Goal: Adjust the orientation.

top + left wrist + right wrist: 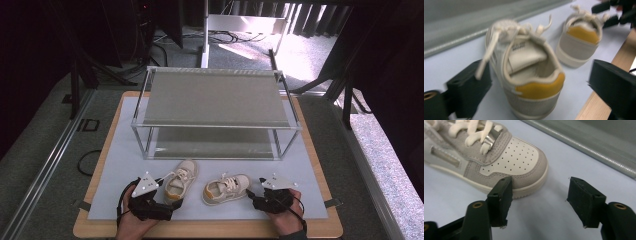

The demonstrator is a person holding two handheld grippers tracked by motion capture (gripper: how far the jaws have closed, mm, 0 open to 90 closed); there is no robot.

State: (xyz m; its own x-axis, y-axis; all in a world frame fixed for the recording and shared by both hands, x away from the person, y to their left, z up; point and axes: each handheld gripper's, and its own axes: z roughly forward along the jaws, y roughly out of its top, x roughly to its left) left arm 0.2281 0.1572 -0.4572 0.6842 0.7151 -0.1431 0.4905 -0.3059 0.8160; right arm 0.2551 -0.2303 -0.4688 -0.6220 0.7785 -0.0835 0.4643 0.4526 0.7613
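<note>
Left tongs (536, 85) gape wide around the heel of the small cream-and-grey sneaker with mustard heel tab (529, 75), gripping nothing. Right tongs (539, 202) open, empty — its twin's toe (519, 162) just ahead-left. Light, soft uppers; pinch the firmer heel collar.

Two shoes are seen in cream and grey: the left shoe (181, 179) and the right shoe (226, 188), each with a mustard-yellow heel patch, cream laces and a white toe dotted with small holes. The mat (120, 165) is pale lilac-white, the table (210, 230) edge light wood, the rack (215, 97) grey-green with silver frame. Black jaws are shown.
</note>
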